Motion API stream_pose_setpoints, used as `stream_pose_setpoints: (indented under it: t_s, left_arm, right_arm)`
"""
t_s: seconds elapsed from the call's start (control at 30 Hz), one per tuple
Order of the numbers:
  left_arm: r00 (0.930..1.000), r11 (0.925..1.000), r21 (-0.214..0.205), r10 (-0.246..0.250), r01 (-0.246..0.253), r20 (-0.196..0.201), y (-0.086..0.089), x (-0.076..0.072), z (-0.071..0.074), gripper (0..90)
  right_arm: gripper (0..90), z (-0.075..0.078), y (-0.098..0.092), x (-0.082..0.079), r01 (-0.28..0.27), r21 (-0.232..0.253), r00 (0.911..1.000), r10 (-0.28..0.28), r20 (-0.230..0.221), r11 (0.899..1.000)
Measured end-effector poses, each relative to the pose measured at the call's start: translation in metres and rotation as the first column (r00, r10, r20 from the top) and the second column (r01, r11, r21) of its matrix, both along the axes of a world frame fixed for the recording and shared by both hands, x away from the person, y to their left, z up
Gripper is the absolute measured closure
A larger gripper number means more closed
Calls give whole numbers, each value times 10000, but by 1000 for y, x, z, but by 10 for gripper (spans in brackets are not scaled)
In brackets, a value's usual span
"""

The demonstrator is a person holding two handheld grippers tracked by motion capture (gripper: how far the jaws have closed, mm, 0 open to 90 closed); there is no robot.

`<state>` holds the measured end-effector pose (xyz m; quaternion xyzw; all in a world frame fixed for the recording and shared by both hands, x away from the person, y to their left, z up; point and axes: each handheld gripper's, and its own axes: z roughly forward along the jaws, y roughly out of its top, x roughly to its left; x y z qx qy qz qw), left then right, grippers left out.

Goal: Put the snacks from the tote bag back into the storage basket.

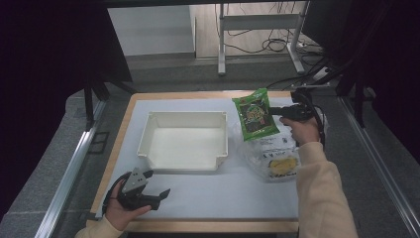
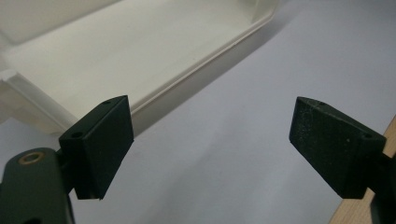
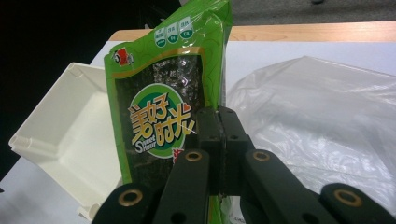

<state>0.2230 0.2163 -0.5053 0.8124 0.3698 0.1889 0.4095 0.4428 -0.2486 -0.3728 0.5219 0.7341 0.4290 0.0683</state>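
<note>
Between the closed jaws of right gripper point(image 3: 219, 140): green seaweed snack packet point(image 3: 163, 107), pinched at its right edge and held upright above counter point(image 1: 208, 196), between white bin point(image 1: 184, 140) and clear plastic bag point(image 1: 272, 153). Judged light, thin, crinkly, contents brittle; slick film, so edge seam the best hold. Left gripper point(image 2: 210, 144) wide open, empty, low near bin's front.

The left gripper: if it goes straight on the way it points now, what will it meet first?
Probably nothing at first: the left gripper, jaws open, looks along the bare white table cover. The white bin lies just to one side of that line, so its near wall might be brushed; depth is unclear.
</note>
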Motion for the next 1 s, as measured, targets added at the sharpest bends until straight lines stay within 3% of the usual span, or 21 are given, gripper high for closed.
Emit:
stream_pose_setpoints:
  t_s: [1.0]
  left_arm:
    - [10000, 10000, -81, 41, -41, -22, 2, 1, 0, 140]
  right_arm:
    - [900, 9, 42, 3, -543, 291, 9978, 532, 392, 9981]
